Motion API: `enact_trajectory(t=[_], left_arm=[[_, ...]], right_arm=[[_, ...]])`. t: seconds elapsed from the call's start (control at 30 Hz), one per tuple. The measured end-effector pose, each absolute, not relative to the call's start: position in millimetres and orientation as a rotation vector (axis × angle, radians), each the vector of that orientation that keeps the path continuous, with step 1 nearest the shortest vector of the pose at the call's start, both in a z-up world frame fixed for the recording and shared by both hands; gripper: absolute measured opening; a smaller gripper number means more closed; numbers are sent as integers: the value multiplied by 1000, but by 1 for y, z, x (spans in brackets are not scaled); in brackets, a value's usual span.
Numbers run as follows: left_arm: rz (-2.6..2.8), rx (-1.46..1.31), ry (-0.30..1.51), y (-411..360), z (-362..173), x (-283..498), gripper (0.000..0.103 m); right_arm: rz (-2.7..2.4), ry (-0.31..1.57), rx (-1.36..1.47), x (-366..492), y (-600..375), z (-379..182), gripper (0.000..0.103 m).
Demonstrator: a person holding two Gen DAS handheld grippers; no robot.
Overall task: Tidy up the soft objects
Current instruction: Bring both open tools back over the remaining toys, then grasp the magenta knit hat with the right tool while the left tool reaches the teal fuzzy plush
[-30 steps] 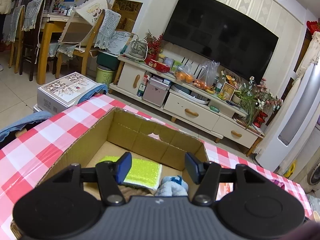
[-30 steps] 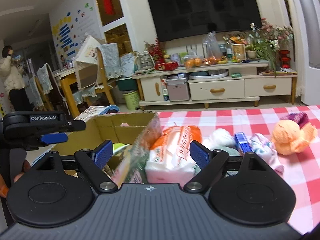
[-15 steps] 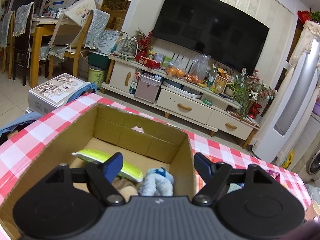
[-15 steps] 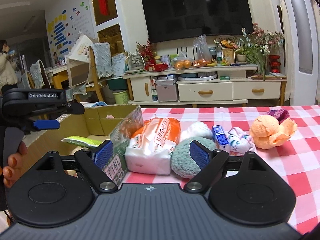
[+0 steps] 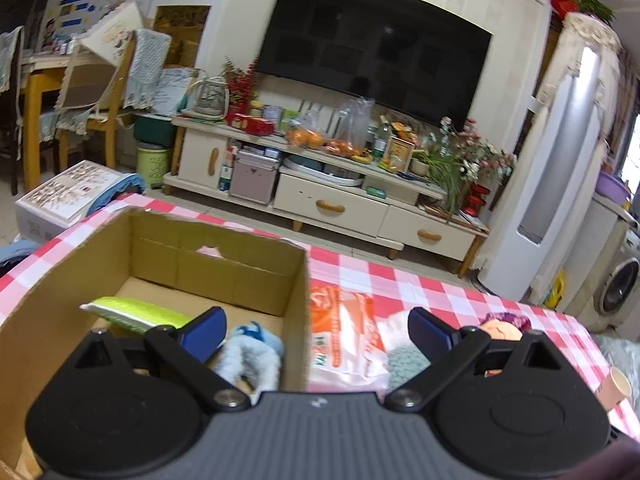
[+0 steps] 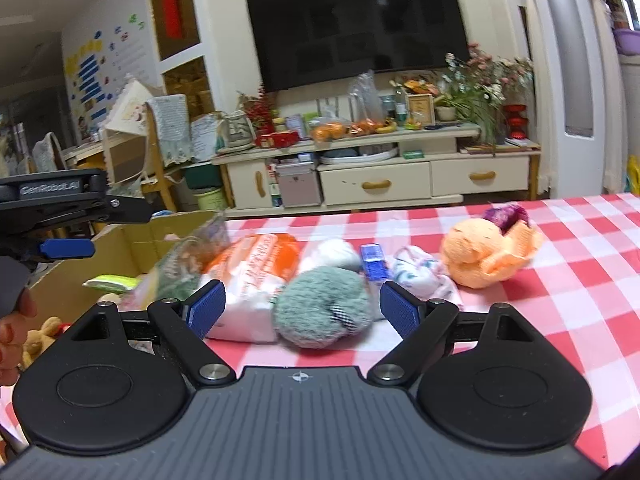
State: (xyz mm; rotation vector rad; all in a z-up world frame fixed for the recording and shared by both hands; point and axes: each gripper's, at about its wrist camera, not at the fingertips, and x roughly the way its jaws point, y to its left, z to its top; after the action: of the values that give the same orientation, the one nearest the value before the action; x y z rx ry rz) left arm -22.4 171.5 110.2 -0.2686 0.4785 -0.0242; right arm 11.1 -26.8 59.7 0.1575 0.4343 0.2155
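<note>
A cardboard box (image 5: 176, 256) stands on the checked table and holds a green sponge (image 5: 136, 313) and a pale blue plush (image 5: 250, 354). My left gripper (image 5: 316, 330) is open and empty, over the box's right wall. My right gripper (image 6: 303, 310) is open and empty, just in front of a grey-green plush (image 6: 320, 308). Beside it lie an orange-white tissue pack (image 6: 252, 276), a white soft item (image 6: 336, 252), a blue packet (image 6: 373, 262), a patterned cloth (image 6: 420, 276) and an orange plush (image 6: 480, 254). The box (image 6: 120, 248) stands at the left in the right wrist view.
The table has a red-and-white checked cloth (image 6: 560, 300). A paper cup (image 5: 618, 382) stands near its right edge. A purple knitted item (image 6: 505, 215) lies behind the orange plush. A TV cabinet (image 6: 380, 176) and chairs stand beyond the table. A yellow plush (image 6: 40, 338) lies at the lower left.
My left gripper has moved right, from over the box's middle to its right wall. My right gripper has moved right and closer, from the tissue pack to the grey-green plush.
</note>
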Motion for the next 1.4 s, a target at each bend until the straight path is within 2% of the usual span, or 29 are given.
enact_trajectory(t=[0.43,1.0,1.4], left_arm=[[-137,-122,486,114,103,-22,97],[-231,166,546,32,66,6,97],[-220,260,567,6,46,35,97]], right_arm=[[62,463,279,27,-83,43,103],[-3,515,403,75,-143,12,103],[-31,441,502,118,-198,17,103]])
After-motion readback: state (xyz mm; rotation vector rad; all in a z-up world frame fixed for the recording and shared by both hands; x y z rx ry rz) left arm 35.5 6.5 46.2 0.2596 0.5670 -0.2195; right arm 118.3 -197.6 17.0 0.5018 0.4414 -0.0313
